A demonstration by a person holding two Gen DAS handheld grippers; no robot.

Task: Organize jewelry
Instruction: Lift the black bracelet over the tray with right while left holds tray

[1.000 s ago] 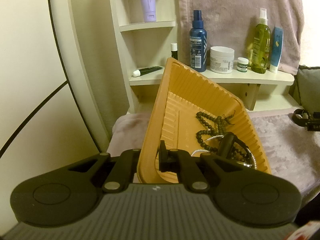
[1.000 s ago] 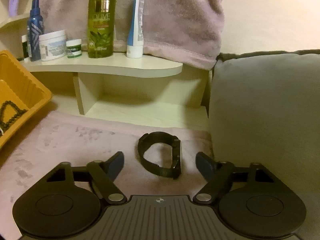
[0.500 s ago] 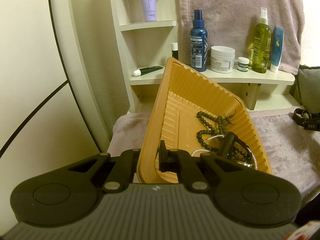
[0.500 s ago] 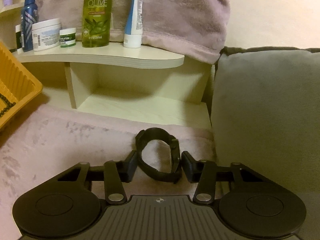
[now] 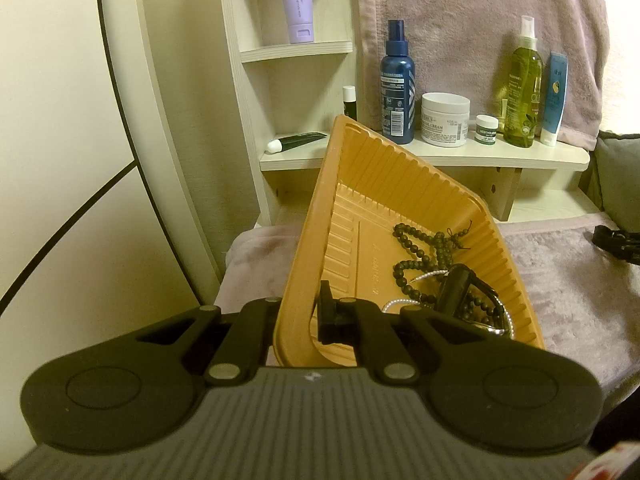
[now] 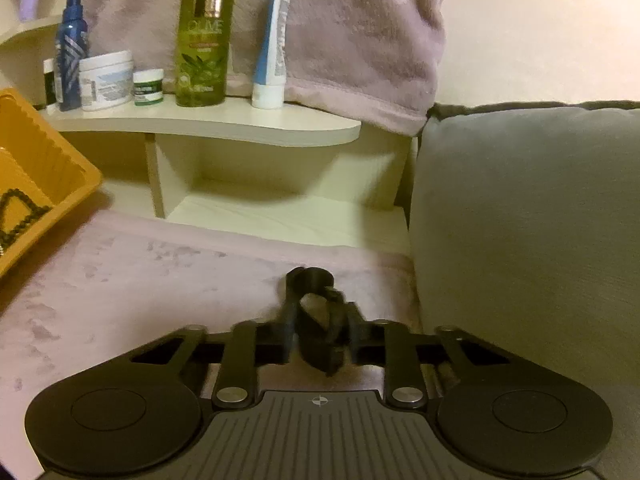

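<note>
My left gripper (image 5: 304, 312) is shut on the near rim of a tilted yellow tray (image 5: 384, 176). Inside the tray lie a dark bead necklace (image 5: 424, 248), a silver chain (image 5: 400, 302) and a black watch (image 5: 456, 292). In the right wrist view, my right gripper (image 6: 320, 332) is closing on a black wristband (image 6: 312, 280) that rests on the pink blanket (image 6: 160, 272). Its pads press the band's two sides and squeeze the loop narrow. The tray's corner (image 6: 72, 184) shows at the left of that view.
A cream shelf (image 6: 240, 128) behind holds an olive bottle (image 6: 200, 36), a blue spray bottle (image 6: 72, 52), jars and a tube. A grey cushion (image 6: 520, 220) stands right of the wristband. A pink towel (image 5: 480, 20) hangs on the wall.
The right gripper's jaws came in from wide apart onto the wristband, and the round loop is now pinched narrow. The left gripper and the tray have not moved.
</note>
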